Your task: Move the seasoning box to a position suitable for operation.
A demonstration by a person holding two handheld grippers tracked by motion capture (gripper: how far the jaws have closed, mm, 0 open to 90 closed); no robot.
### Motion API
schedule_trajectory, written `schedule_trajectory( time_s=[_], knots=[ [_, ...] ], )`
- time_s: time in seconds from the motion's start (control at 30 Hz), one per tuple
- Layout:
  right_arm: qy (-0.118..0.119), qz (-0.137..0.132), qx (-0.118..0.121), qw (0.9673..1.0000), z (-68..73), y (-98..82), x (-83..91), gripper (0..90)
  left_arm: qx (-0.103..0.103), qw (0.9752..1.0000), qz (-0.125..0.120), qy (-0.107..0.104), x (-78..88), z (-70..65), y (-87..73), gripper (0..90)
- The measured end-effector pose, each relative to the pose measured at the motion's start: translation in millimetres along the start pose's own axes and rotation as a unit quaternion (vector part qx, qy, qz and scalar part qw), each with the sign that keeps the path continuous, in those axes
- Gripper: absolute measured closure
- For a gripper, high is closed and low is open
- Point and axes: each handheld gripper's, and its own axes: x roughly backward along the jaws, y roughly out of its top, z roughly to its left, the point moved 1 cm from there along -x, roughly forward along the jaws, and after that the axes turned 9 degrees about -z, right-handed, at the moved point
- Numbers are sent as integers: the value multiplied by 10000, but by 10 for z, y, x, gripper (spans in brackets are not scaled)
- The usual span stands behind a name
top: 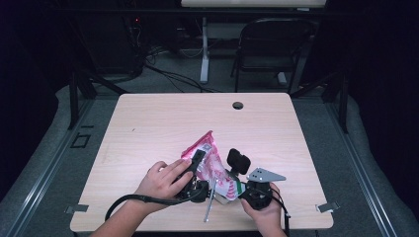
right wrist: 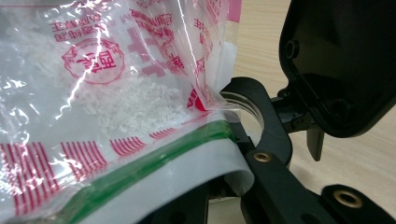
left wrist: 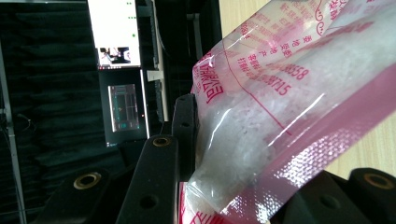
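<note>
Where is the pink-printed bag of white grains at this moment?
In the high view the bag of white grains sits at the table's near edge, just right of centre, between the left gripper and the right gripper, both shut on it.

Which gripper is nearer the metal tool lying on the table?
Left. The left gripper, clamped on the bag, sits just left of the tool; the right gripper is further right.

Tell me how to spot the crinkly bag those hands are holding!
Find the pale wooden table, then look at its near edge between the two hands. The bag is clear plastic with pink-red printing and white grains inside, sticking up like a tent.
</note>
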Motion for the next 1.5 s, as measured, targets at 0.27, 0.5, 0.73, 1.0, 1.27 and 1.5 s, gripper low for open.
schedule_trajectory(
  time_s=[0.27,0.5,0.73,1.0,1.27,1.5],
  knots=[
    [-5,-19,-11,10000,4,0,6,899,-25,10000,37,-24,8,5,0,742],
    [-9,-11,-4,10000,5,-2,7,899,45,9999,52,-79,0,-10,-11,743],
    [-21,-19,-11,10000,12,-3,8,899,127,9998,71,-117,-7,-27,-40,744],
    [-48,-24,10,10000,14,-2,11,900,315,9994,86,-141,-31,-69,-94,746],
    [-36,-37,21,10000,15,0,14,900,549,9981,136,-231,-52,-104,-158,750],
    [-46,-23,36,10000,23,9,23,900,673,9973,135,-242,-58,-117,-196,752]
  ],
)
